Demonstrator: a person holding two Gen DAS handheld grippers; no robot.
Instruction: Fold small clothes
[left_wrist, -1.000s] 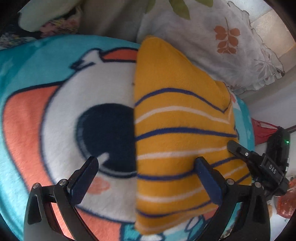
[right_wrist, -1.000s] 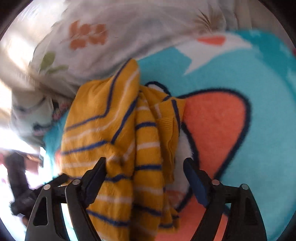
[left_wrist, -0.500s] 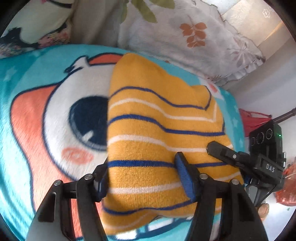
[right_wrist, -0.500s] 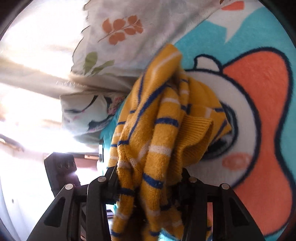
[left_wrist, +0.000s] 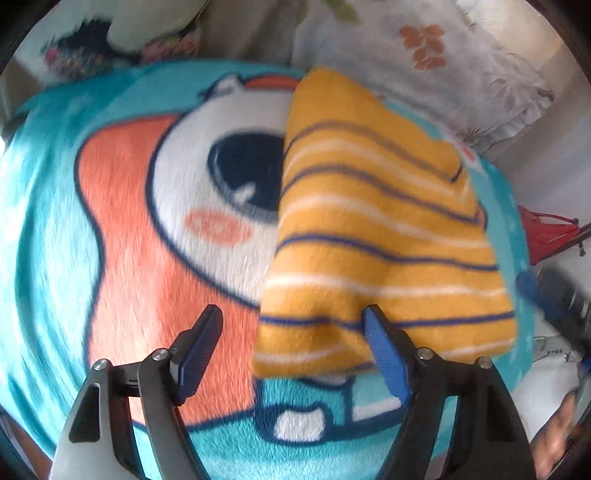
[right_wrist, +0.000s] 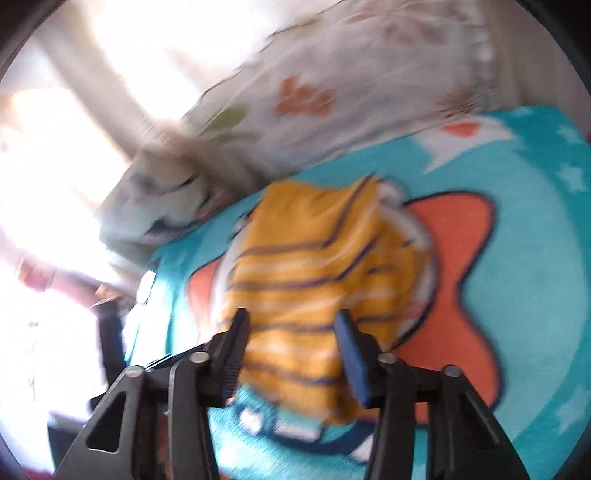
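Blanket, sweater, two grippers.
Folded sweater laid toward the blanket's far right corner; judged light, soft, floppy, best pinched at a near hem corner. Left gripper and right gripper are seen spread, nothing grasped.

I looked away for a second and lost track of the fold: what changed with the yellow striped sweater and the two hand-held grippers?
Both have let go. Half a second ago each was shut on the sweater; now the left hand-held gripper and right hand-held gripper are open and drawn back, and the sweater lies folded on the blanket. The blanket and the pillows stayed put.
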